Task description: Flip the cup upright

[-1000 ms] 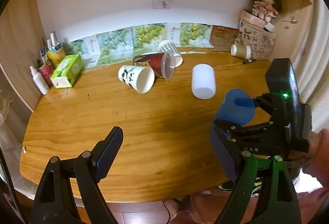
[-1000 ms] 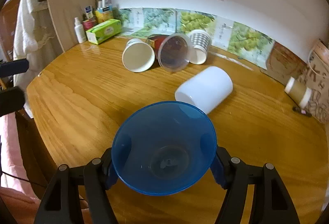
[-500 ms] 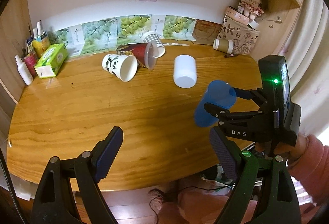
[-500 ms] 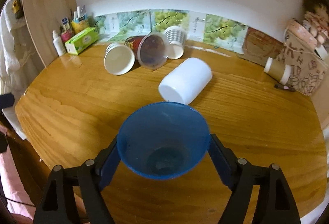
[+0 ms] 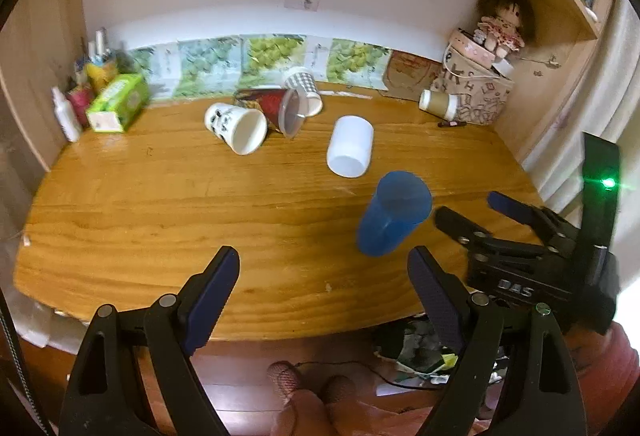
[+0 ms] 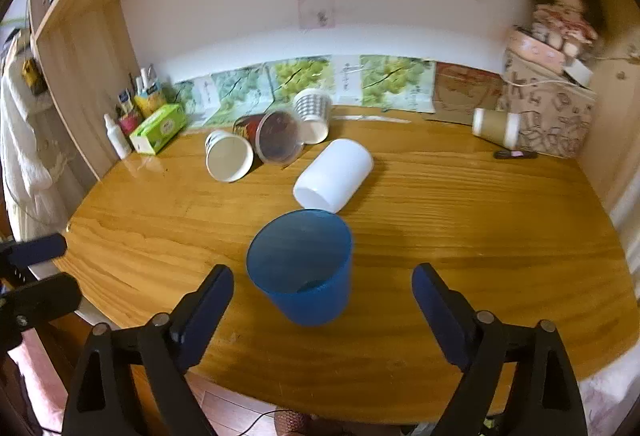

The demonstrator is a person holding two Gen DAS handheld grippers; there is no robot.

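Note:
A blue plastic cup stands upright on the wooden table, mouth up; it also shows in the left wrist view. My right gripper is open and empty, its jaws wide on either side of the cup and drawn back from it; it shows in the left wrist view to the right of the cup. My left gripper is open and empty near the table's front edge. A white cup lies on its side just behind the blue cup.
Several more cups lie tipped at the back: a panda paper cup, a red lidded cup, a checked cup, a brown cup. A green tissue box, bottles and a doll on a bag line the wall.
The right gripper held the blue cup tilted in the air; now the cup stands upright on the table and the gripper has opened and pulled back. The left gripper has drawn back.

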